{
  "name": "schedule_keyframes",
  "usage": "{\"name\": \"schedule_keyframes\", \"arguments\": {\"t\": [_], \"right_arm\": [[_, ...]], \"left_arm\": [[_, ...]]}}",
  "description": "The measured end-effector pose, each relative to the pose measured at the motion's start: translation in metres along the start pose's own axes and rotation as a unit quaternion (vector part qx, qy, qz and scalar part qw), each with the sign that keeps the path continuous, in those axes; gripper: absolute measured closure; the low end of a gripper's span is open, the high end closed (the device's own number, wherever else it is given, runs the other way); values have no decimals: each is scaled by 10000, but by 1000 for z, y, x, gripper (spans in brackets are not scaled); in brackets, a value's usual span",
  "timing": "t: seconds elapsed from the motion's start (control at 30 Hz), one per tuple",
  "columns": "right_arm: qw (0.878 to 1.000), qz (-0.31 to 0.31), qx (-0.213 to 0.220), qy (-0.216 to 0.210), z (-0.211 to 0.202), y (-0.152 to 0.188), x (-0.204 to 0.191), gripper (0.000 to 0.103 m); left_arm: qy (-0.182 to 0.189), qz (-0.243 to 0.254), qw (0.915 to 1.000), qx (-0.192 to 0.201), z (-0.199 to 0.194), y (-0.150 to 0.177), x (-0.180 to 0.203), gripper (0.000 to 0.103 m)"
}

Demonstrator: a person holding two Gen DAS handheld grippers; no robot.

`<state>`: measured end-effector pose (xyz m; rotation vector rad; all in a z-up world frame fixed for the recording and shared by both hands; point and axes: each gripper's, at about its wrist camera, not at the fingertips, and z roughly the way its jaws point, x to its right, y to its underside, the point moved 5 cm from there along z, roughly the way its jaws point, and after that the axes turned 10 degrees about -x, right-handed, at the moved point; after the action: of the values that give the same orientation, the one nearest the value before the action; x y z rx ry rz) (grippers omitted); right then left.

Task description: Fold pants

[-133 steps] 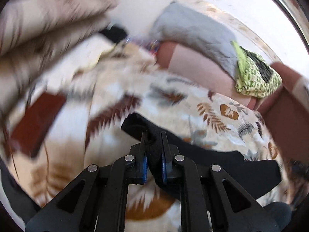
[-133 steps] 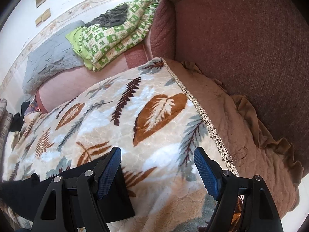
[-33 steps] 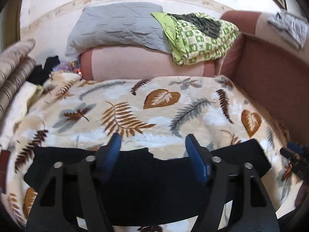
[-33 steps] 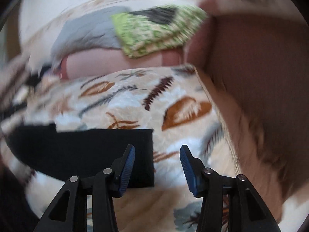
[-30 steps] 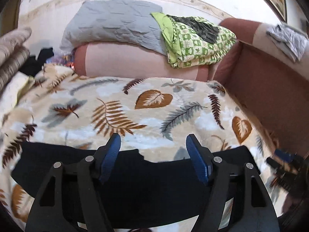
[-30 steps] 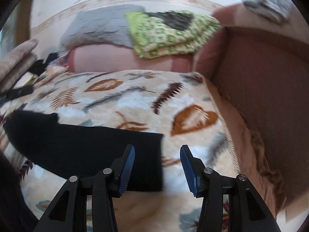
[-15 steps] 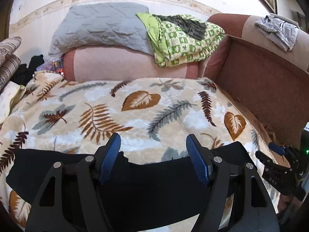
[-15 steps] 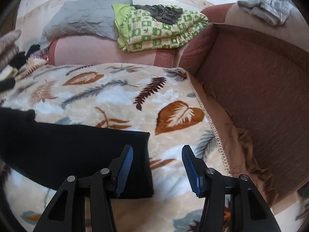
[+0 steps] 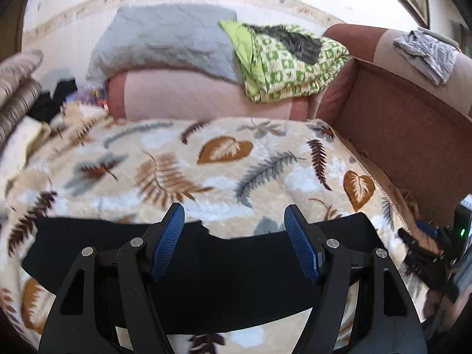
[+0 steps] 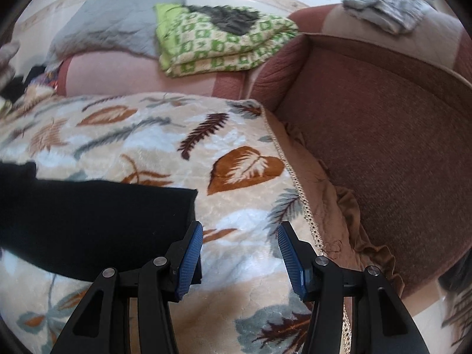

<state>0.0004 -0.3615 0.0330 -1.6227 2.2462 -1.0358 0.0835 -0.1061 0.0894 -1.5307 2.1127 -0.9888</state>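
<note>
The black pants [image 9: 236,274] lie flat as a long band across the near part of a leaf-patterned blanket [image 9: 206,162]. My left gripper [image 9: 234,227] is open and empty, above the pants' middle near their far edge. In the right wrist view the pants [image 10: 88,218] end at a straight edge on the left. My right gripper [image 10: 240,244] is open and empty, just right of that end, over the blanket [image 10: 236,135]. The right gripper also shows at the far right of the left wrist view [image 9: 424,250].
A brown sofa back [image 10: 383,147] rises to the right. A pink armrest [image 9: 206,94] at the back carries a grey quilt [image 9: 165,38] and a folded green blanket [image 9: 289,62]. A grey cloth [image 9: 424,53] lies on the sofa back. Striped cushions [image 9: 17,88] are left.
Earlier my left gripper was shut on the pants; now it is open above them as they lie flat. Over the last second both grippers shifted only slightly and stayed open.
</note>
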Motion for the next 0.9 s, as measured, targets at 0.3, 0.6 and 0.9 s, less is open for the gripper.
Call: {"name": "schedule_keyframes", "arguments": {"t": [0.3, 0.6, 0.9], "right_arm": [[9956, 736, -33, -573, -6, 7, 15, 52], [9881, 1118, -340, -1001, 5, 22, 2, 52], [9868, 1224, -427, -966, 17, 16, -5, 52]], "left_arm": [[183, -371, 9988, -256, 14, 2, -31, 32], [628, -650, 9916, -926, 43, 12, -27, 32], [740, -726, 9910, -848, 43, 11, -28, 32]]}}
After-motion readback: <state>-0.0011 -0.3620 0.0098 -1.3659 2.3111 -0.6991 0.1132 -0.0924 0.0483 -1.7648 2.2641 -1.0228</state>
